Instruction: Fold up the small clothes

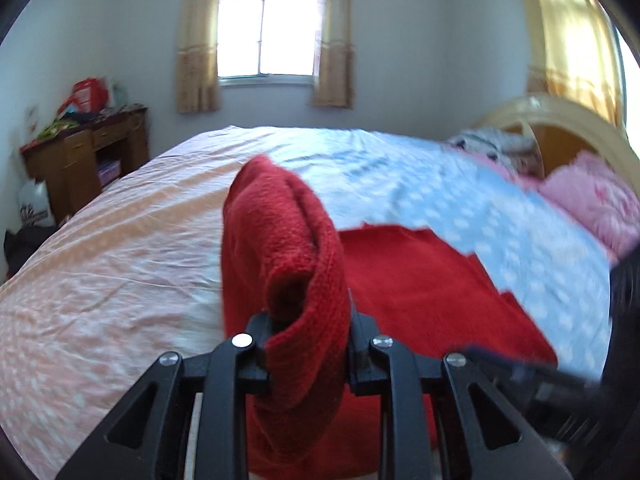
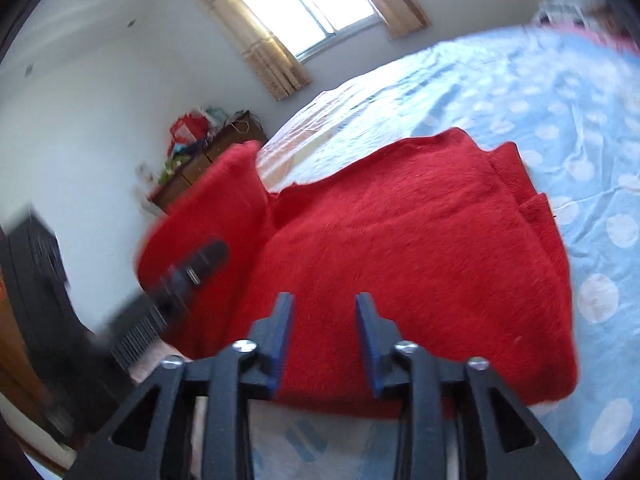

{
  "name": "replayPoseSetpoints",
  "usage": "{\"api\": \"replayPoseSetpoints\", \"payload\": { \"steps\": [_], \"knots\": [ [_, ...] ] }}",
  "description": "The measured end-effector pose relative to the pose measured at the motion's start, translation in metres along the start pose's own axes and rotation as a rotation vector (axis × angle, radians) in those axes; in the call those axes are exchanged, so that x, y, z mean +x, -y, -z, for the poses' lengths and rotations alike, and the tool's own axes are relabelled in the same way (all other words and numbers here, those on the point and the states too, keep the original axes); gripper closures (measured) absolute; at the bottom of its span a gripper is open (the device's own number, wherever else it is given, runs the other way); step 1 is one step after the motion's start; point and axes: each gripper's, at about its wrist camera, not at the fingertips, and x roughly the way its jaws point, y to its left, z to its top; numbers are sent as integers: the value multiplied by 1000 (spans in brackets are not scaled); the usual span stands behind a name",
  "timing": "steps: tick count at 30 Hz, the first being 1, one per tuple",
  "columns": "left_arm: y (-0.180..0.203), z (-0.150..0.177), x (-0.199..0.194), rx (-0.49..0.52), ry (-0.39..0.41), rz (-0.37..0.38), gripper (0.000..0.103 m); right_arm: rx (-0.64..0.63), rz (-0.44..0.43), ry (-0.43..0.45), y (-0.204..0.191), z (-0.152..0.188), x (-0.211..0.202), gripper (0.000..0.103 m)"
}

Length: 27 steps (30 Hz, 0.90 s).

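The left gripper is clamped on a bunched fold of the red sweater, and the cloth it holds stands up from between its jaws, lifted clear of the bed. From the right wrist view the same raised flap shows off to the left, with the left gripper blurred against it. The right gripper holds nothing: its blue-padded fingers stand apart with a clear gap, poised just over the near edge of the red sweater.

Ahead of both grippers the rest of the garment lies flat on the bed, on the blue spotted side of the cover; to the left of the left gripper the cover turns peach. Farther off to the right lies a pink pillow by the wooden headboard. Straight beyond the bed is a curtained window, and to the far left a cluttered wooden desk.
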Motion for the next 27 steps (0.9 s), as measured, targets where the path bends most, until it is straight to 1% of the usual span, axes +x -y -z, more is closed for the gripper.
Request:
{"api": "replayPoseSetpoints", "payload": {
  "steps": [1, 5, 7, 8, 9, 11, 16, 17, 18, 19, 20, 21, 22, 25, 27],
  "knots": [
    [2, 3, 4, 4, -14, 12, 78, 16, -11, -3, 3, -6, 0, 58],
    [6, 10, 15, 14, -48, 21, 78, 17, -52, -13, 3, -30, 2, 58],
    [6, 11, 15, 12, -51, 26, 78, 2, -85, -40, -3, -43, 12, 56],
    [6, 11, 13, 9, -50, 32, 78, 12, -106, -56, -4, -47, 19, 53],
    [6, 11, 13, 7, -51, 36, 78, 41, -131, -82, -2, -54, 29, 52],
    [12, 13, 13, 14, -55, 36, 78, 91, -162, -136, 0, -66, 50, 44],
    [19, 16, 15, 42, -66, 32, 78, 184, -240, -282, -1, -91, 104, 42],
    [19, 16, 14, 41, -66, 35, 78, 185, -242, -310, -4, -93, 114, 42],
    [19, 16, 14, 37, -65, 38, 78, 163, -212, -329, -9, -93, 123, 42],
    [19, 17, 14, 32, -66, 44, 78, 135, -195, -329, -13, -92, 125, 43],
    [18, 17, 13, 27, -66, 50, 78, 86, -169, -323, -20, -91, 127, 47],
    [17, 17, 13, 24, -67, 52, 78, 33, -131, -304, -26, -90, 127, 57],
    [17, 17, 13, 20, -71, 58, 78, -8, -104, -294, -30, -88, 127, 75],
    [18, 17, 13, 17, -78, 62, 78, -59, -66, -265, -32, -90, 125, 80],
    [21, 15, 11, 31, -76, 55, 78, -97, -49, -238, -37, -93, 119, 81]
  ]
}}
